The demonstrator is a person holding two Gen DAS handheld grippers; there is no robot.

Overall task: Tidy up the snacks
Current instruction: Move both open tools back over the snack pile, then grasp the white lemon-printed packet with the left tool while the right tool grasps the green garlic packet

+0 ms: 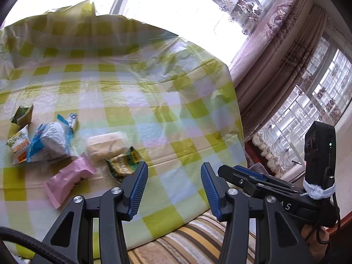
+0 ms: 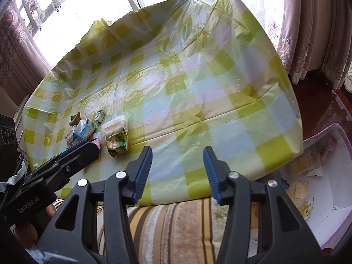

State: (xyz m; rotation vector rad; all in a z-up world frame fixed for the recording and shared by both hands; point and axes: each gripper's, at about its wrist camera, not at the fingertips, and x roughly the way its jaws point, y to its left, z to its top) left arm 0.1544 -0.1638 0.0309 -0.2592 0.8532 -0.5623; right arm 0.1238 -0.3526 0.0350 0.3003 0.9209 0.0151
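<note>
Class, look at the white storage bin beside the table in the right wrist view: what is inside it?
The white bin holds several pale yellow and white snack packets, loosely piled. Its bottom is partly bare. The table's checked cloth and the image edge hide the rest.

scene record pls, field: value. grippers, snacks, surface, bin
left hand-held gripper: open, empty, near the snacks
right hand-held gripper: open, empty
snack pile: loose packets in a cluster on the cloth
pink packet: nearest edge of the pile
green packet: beside clear-wrapped cake
checked tablecloth: yellow-green, wrinkled plastic
storage bin: right of table, lower, holds packets
</note>
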